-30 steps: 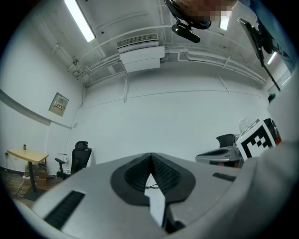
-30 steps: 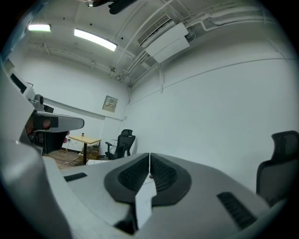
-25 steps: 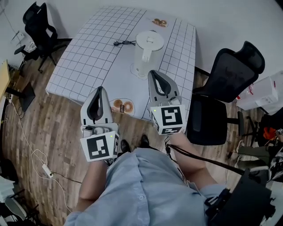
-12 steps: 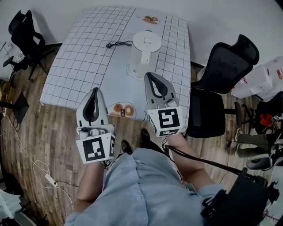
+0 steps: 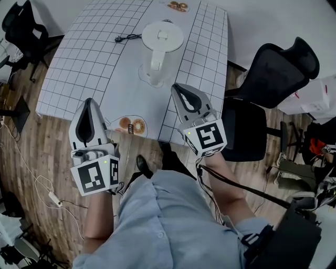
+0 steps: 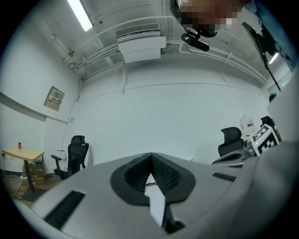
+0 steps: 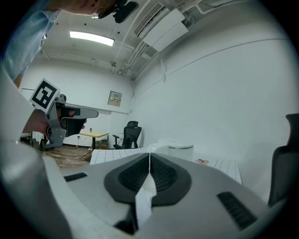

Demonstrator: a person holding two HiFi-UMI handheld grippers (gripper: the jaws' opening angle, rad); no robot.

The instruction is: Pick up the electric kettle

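Observation:
The white electric kettle [image 5: 159,50] stands upright on its base on the grid-patterned tablecloth [image 5: 84,63], its handle towards me. My right gripper [image 5: 175,85] is shut and empty. It hovers over the table's near edge, just short of the kettle and slightly right of it. In the right gripper view the kettle [image 7: 180,149] shows just beyond the closed tips [image 7: 149,154]. Off the table's near left corner, over the floor, my left gripper [image 5: 87,100] is also shut on nothing. Its own view shows the pads meeting at the tip [image 6: 151,156].
A black plug and cord [image 5: 123,38] lie behind the kettle. Doughnut stickers sit at the near edge [image 5: 131,125] and the far edge [image 5: 177,6]. One black office chair [image 5: 273,79] stands right of the table, another [image 5: 21,26] at the far left. A power strip [image 5: 52,198] lies on the wooden floor.
The right gripper has dropped and come closer to the kettle. The left gripper has drifted left and towards me, away from the table. Both jaws stay shut.

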